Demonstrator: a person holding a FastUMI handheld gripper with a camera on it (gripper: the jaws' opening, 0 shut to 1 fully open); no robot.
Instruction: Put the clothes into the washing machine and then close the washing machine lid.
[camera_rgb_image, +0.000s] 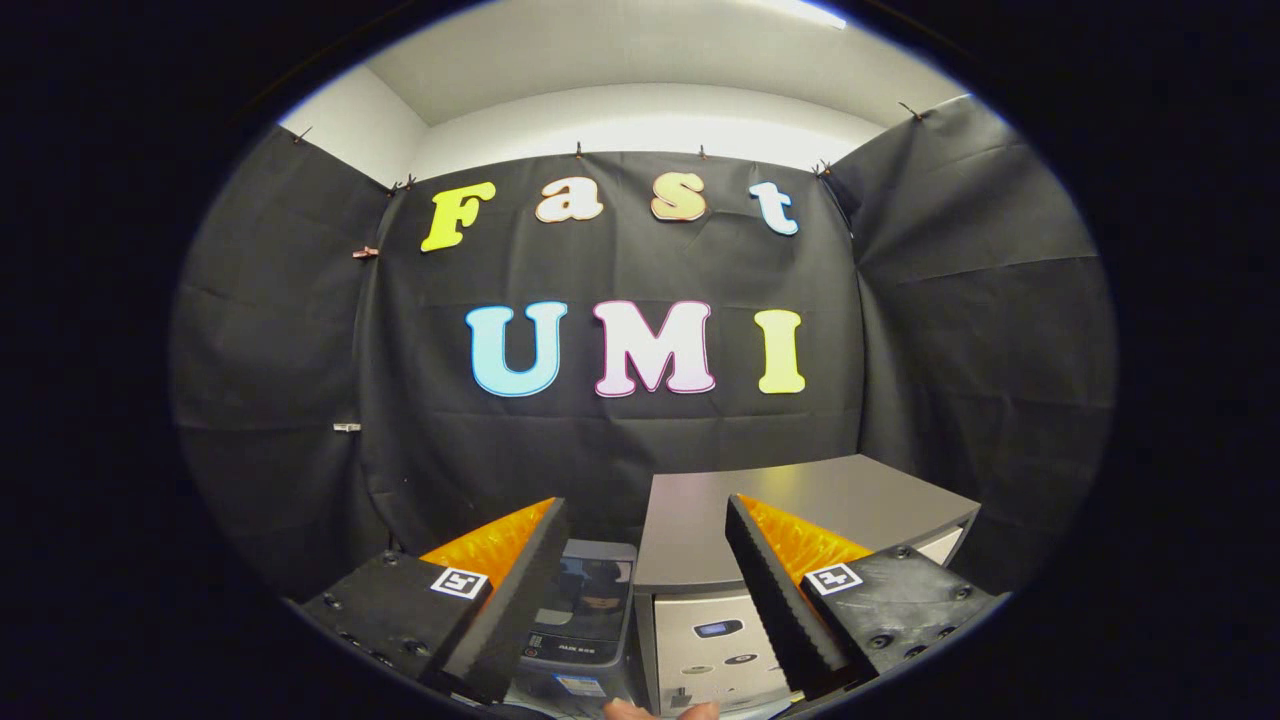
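- Black cloth wall of the booth hung across the back and both sides, pinned along its top edge with small clips, a pale room wall and ceiling above it.
- Grey boxy unit standing beyond the fingers and a little to the right, flat top closed and bare, rear edge near the cloth; pale front panel below it carrying a small display and a few buttons, too small to read.
- Washing machine, a small grey top-loader, set just beside the boxy unit's left side, seen between the fingers and just ahead of them; tinted see-through lid lying flat over the tub, something dark visible through it, too dim to name; whether any clothes sit inside, impossible to tell.
- Gripper held level and aimed at the two machines, fingers spread wide apart, nothing between them and nothing grasped; left finger crossing in front of the washing machine's left edge, right finger crossing the boxy unit's front.
- Square black-and-white marker on the outer block of each finger.
- Tip of a person's hand showing low between the fingers, in front of the boxy unit's front panel, apart from both fingers.
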